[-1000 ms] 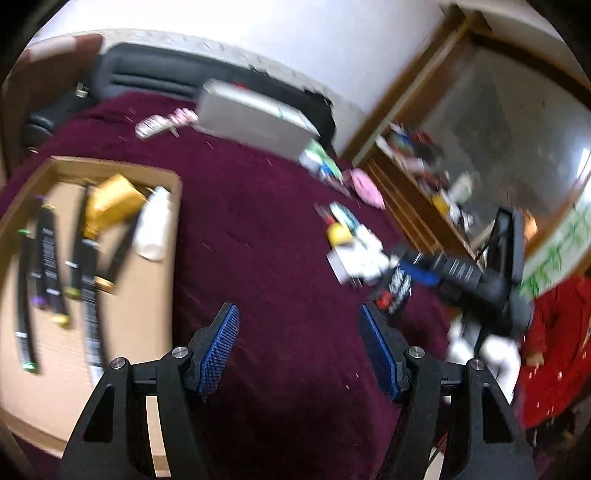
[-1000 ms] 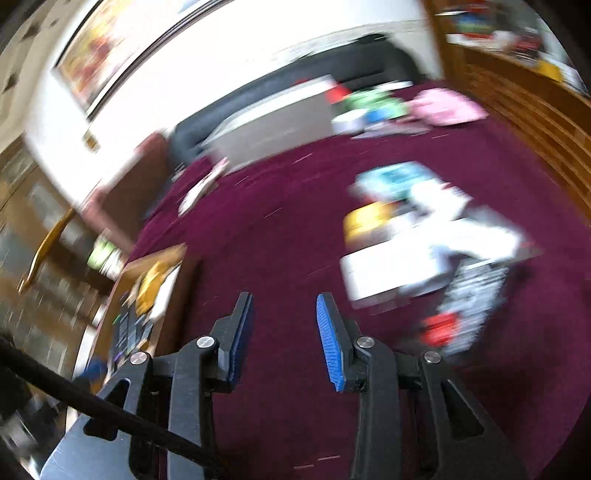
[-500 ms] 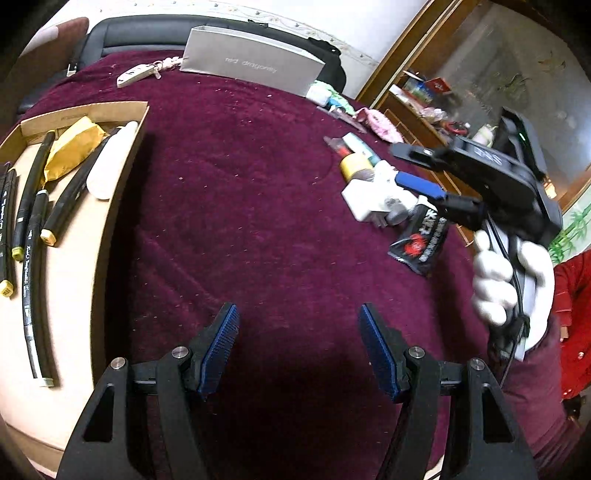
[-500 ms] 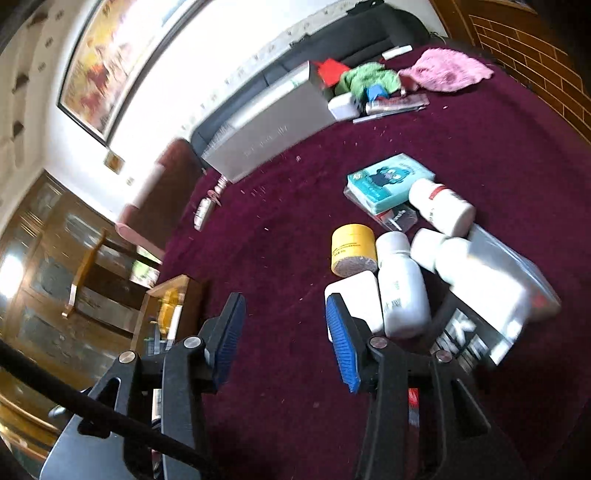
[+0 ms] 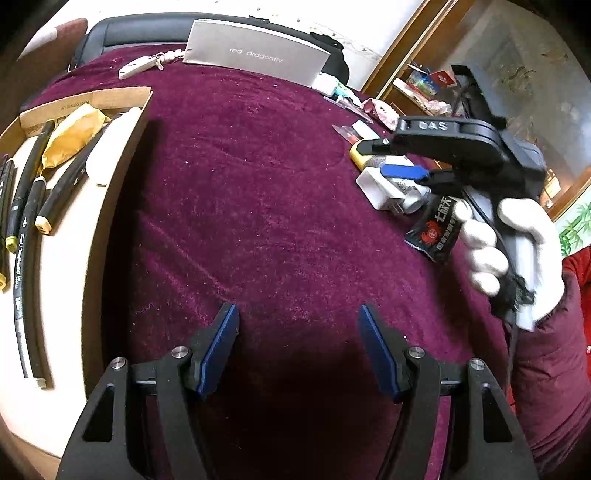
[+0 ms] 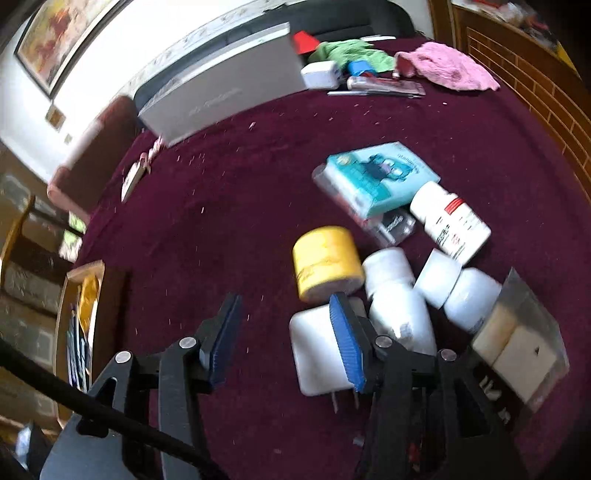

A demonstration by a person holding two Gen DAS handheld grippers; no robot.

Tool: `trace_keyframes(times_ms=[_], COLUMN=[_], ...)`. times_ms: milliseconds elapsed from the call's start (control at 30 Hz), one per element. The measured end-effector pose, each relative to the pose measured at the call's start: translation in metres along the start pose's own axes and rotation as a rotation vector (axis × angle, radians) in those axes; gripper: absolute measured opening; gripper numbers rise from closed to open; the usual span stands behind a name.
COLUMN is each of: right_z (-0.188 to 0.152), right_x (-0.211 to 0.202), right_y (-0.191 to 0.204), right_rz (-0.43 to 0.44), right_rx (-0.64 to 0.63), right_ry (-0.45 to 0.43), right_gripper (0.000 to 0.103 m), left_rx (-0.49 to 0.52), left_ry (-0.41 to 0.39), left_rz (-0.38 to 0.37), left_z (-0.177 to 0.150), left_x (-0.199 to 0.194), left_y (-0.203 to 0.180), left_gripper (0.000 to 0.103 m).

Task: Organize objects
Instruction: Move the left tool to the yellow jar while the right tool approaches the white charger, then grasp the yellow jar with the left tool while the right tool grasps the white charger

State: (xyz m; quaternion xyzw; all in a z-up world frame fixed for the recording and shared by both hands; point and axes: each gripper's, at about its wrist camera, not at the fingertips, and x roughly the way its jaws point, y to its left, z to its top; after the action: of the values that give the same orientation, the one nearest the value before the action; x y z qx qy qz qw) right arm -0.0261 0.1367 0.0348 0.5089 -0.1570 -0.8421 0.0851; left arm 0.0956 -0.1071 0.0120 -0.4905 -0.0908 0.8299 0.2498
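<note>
My right gripper (image 6: 284, 328) has dropped toward the white plug adapter (image 6: 317, 354) — jaws opening, empty; my left gripper (image 5: 297, 347) gapes empty, flat cardboard tray (image 5: 125, 147) of black markers (image 5: 26, 177) to its left.

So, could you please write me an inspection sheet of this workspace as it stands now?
Surface: maroon cloth, speckled with pale lint.
Job's things: cardboard tray at left holds black markers and a yellow packet; loose pile at right: white charger, yellow jar, white bottles, teal box, black sachet.
Clutter: grey box, pink cloth, green cloth, keys.
Grippers: left gripper open over bare cloth; right gripper opening, empty, one finger over the charger.
Cables: black cable beside the right gripper.
Surroundings: wooden cabinet, framed picture.
</note>
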Motion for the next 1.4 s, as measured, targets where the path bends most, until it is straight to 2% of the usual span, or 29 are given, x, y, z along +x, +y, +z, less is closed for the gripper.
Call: trace_keyframes(times_ms=[100, 133, 200, 233, 367, 467, 533, 600, 667, 733, 767, 833, 900, 1033, 1067, 1133, 1233, 1400], right_z=[-0.01, -0.008, 0.003, 0.011, 0.029, 0.035, 0.032, 0.023, 0.013, -0.003, -0.009, -0.017, -0.023, -0.032, -0.036, -0.04, -0.048, -0.047], right_x=[-0.008, -0.017, -0.038, -0.038, -0.011, 0.013, 0.024, 0.026, 0.022, 0.013, 0.006, -0.015, -0.035, -0.068, -0.076, -0.082, -0.085, -0.084], right_y=[0.005, 0.006, 0.008, 0.008, 0.005, 0.002, -0.003, 0.002, 0.013, 0.029, 0.033, 0.031, 0.022, -0.005, -0.015, -0.024, -0.037, -0.044], right_rz=[0.176, 0.171, 0.052, 0.014, -0.117, -0.156, -0.091, 0.028, 0.148, 0.312, 0.354, 0.348, 0.329, 0.323, 0.343, 0.363, 0.395, 0.422], right_rx=[0.03, 0.026, -0.018, -0.032, -0.037, -0.029, 0.0, -0.01, -0.07, -0.148, -0.174, -0.186, -0.16, -0.083, -0.051, -0.011, 0.038, 0.07], right_ry=[0.105, 0.059, -0.102, -0.126, -0.107, -0.074, -0.041, 0.019, 0.079, 0.164, 0.174, 0.124, 0.062, -0.061, -0.087, -0.116, -0.146, -0.16], right_gripper=[0.048, 0.048, 0.048, 0.048, 0.048, 0.05, 0.047, 0.042, 0.042, 0.042, 0.042, 0.042, 0.042, 0.046, 0.046, 0.046, 0.046, 0.046], left_rx=[-0.005, -0.007, -0.006, -0.003, -0.002, 0.0, 0.009, 0.019, 0.027, 0.037, 0.042, 0.037, 0.019, 0.078, 0.087, 0.101, 0.128, 0.177], left_ry=[-0.004, -0.006, -0.01, -0.012, -0.022, -0.022, -0.025, -0.028, -0.028, -0.026, -0.022, 0.008, -0.013, -0.151, -0.179, -0.224, -0.239, -0.147], left_rz=[-0.012, -0.013, -0.012, -0.009, -0.015, -0.026, -0.029, -0.037, -0.043, -0.041, -0.038, -0.048, -0.07, 0.062, 0.087, 0.188, 0.277, 0.404], left_z=[0.001, 0.001, 0.0, 0.0, -0.001, -0.001, -0.002, -0.002, -0.002, -0.001, -0.001, 0.005, 0.018, 0.07, 0.084, 0.115, 0.147, 0.181], left_x=[0.001, 0.001, 0.001, 0.001, 0.001, 0.001, 0.001, 0.002, 0.003, 0.003, 0.004, 0.003, -0.007, -0.025, -0.023, -0.007, 0.024, 0.079], left_y=[0.001, 0.001, 0.0, 0.0, 0.0, 0.001, -0.001, -0.001, -0.003, -0.004, -0.005, -0.005, -0.001, -0.002, -0.001, 0.004, 0.009, 0.017], left_gripper=[0.061, 0.062, 0.063, 0.063, 0.064, 0.068, 0.07, 0.074, 0.08, 0.082, 0.082, 0.081, 0.081, 0.082, 0.082, 0.082, 0.082, 0.082])
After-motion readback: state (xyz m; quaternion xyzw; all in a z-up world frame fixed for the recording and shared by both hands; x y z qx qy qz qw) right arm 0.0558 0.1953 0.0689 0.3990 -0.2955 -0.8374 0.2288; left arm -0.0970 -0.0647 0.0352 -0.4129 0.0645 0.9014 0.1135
